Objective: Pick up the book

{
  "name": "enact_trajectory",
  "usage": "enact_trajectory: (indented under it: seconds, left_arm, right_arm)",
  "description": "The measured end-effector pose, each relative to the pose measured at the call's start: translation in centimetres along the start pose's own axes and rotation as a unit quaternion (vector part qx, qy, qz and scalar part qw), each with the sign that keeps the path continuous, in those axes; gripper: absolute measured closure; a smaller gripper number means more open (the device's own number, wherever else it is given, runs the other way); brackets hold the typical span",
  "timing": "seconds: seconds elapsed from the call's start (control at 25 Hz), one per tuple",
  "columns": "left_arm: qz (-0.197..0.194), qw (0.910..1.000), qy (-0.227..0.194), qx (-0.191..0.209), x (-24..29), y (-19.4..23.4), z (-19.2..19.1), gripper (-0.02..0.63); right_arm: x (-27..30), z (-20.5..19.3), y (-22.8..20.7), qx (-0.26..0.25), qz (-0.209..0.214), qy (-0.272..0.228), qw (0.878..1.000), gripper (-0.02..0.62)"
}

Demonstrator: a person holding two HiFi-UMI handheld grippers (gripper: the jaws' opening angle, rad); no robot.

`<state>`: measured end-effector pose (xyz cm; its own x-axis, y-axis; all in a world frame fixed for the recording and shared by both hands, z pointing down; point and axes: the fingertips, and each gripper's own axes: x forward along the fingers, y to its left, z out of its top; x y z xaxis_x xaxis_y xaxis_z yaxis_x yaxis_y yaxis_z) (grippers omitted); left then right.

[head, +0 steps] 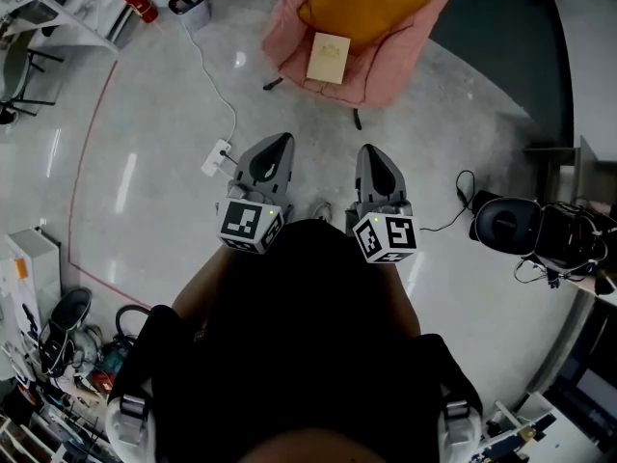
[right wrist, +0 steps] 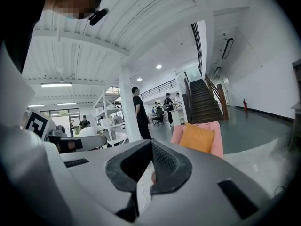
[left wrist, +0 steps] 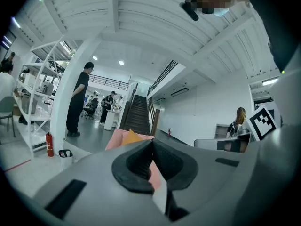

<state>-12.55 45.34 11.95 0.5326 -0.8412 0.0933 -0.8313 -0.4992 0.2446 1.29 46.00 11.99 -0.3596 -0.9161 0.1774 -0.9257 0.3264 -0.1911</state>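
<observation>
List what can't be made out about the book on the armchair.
1. book: head view, too small to read its cover or judge its thickness.
2. Left gripper view: the seat is hidden behind the left fingers; only the top of the armchair and the cushion show.
3. Right gripper view: the seat is likewise hidden behind the right fingers.
4. Armchair back: head view, cut off by the top edge.

Head view steeply down; gripper views forward; all share pink armchair (head: 393,73).
</observation>
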Motion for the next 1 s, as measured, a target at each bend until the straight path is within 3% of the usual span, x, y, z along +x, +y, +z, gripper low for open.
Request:
enact_trajectory:
  seconds: [0.52,0.88,1.0]
  left_arm:
    - [-0.032,0.9994,-0.003,0.010,-2.1,2.9,0.3,0.598]
    - [-0.020,0.9998,0.006,0.003,-1.8,7.2,0.5,0.598]
    - [-0.018,0.9997,0.012,0.006,-0.1,6.9,0.0,0.598]
  right_arm:
    - [1.0,-0.7,3.7,-0.002,-0.017,-0.006,1.000,0.594]
    - [4.0,-1.3,6.2,-0.007,-0.015,-0.002,1.000,0.594]
    - [5.5,-1.8,4.4,0.000,-0.008,-0.001,1.000,0.594]
